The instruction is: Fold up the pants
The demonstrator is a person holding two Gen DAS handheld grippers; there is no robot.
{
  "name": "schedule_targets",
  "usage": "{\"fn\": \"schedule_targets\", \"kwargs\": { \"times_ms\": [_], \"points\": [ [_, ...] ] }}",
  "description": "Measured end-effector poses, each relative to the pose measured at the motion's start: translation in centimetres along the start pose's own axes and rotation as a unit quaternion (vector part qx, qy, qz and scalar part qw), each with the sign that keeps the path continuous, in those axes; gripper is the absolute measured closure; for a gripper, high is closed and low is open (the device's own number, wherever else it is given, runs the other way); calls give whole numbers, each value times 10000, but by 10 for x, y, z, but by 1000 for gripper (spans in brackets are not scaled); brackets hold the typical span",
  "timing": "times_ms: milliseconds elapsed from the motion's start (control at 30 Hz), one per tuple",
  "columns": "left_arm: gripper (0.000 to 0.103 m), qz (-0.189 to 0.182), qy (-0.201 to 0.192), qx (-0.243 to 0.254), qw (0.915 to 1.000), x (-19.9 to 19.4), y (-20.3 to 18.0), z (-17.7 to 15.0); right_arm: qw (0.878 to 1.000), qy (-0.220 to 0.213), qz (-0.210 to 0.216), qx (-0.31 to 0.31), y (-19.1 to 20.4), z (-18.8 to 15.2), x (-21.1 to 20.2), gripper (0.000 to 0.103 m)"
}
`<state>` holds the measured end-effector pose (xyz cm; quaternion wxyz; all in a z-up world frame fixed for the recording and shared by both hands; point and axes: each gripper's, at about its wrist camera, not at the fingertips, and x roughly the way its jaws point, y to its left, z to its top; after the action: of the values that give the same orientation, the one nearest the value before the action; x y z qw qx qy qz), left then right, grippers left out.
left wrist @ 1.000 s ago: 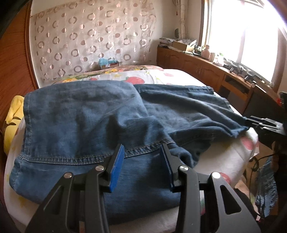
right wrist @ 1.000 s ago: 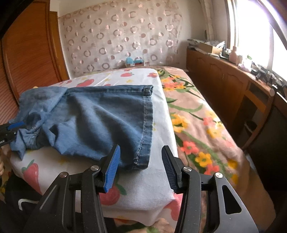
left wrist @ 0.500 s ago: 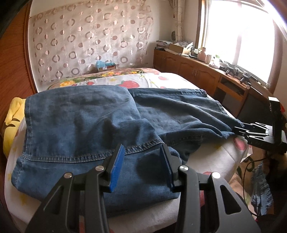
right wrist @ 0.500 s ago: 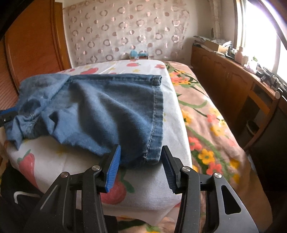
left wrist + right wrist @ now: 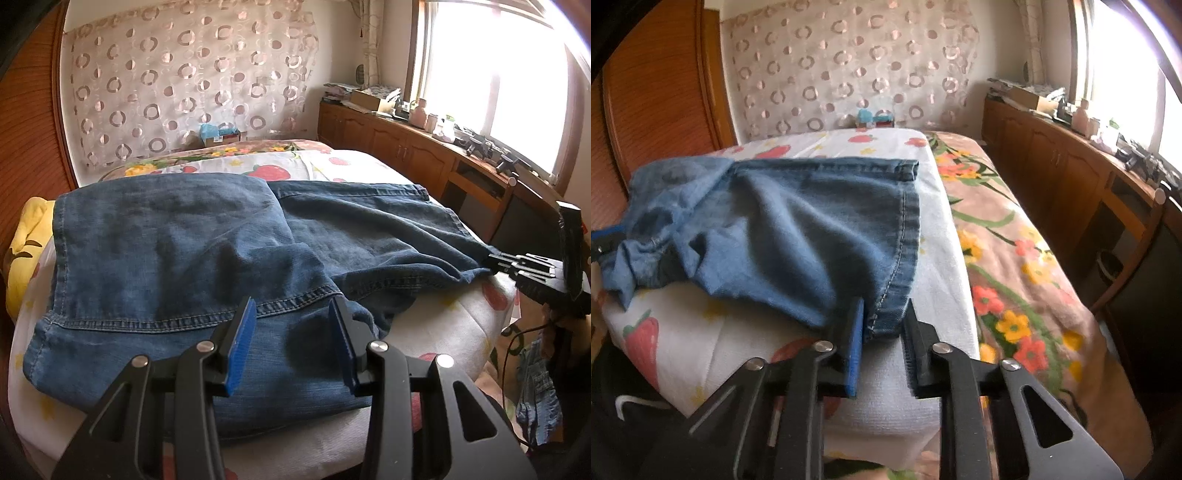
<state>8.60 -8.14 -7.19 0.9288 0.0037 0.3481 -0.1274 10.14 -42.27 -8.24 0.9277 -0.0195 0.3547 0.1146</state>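
Right wrist view: right gripper point(image 5: 882, 325) jaws closing onto hem corner of jeans point(image 5: 798, 236) on bed point(image 5: 934, 229), was wider a second ago; left gripper point(image 5: 291, 336) half-open over waistband, unchanged; fold lift next

No readable text, label, brand, number or sign in either view. Small boxes by far curtain wall, around 12 o'clock, carry print too blurred and small to read. Blue denim pants show no legible tag.
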Motion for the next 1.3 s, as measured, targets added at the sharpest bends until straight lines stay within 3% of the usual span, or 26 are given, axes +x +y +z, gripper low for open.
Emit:
{"fn": "schedule_targets", "kwargs": {
  "times_ms": [200,367,667,833,900,1000,1133,1300],
  "points": [
    [63,33,-106,-95,9999,-7,11,4,9990,-391,215,-17,3,26,-22,89],
    [63,74,-225,-189,9995,-17,22,4,9945,-810,538,-393,30,66,-44,89],
    [63,291,-349,-504,9977,-36,60,-5,9737,-1174,1516,-1227,129,128,-50,90],
    [63,411,-309,-682,9963,-38,78,-13,9517,-1194,2310,-1634,197,146,-50,90],
    [63,447,-288,-742,9958,-38,83,-16,9446,-1167,2475,-1813,218,148,-46,90],
    [63,462,-281,-792,9954,-38,89,-20,9448,-1026,2410,-1969,239,151,-33,89],
    [63,435,-275,-810,9954,-37,91,-22,9457,-853,2405,-2014,247,145,-22,62],
    [63,372,-251,-800,9958,-35,89,-24,9534,-773,2325,-1760,226,138,-17,59]
  ]
}}
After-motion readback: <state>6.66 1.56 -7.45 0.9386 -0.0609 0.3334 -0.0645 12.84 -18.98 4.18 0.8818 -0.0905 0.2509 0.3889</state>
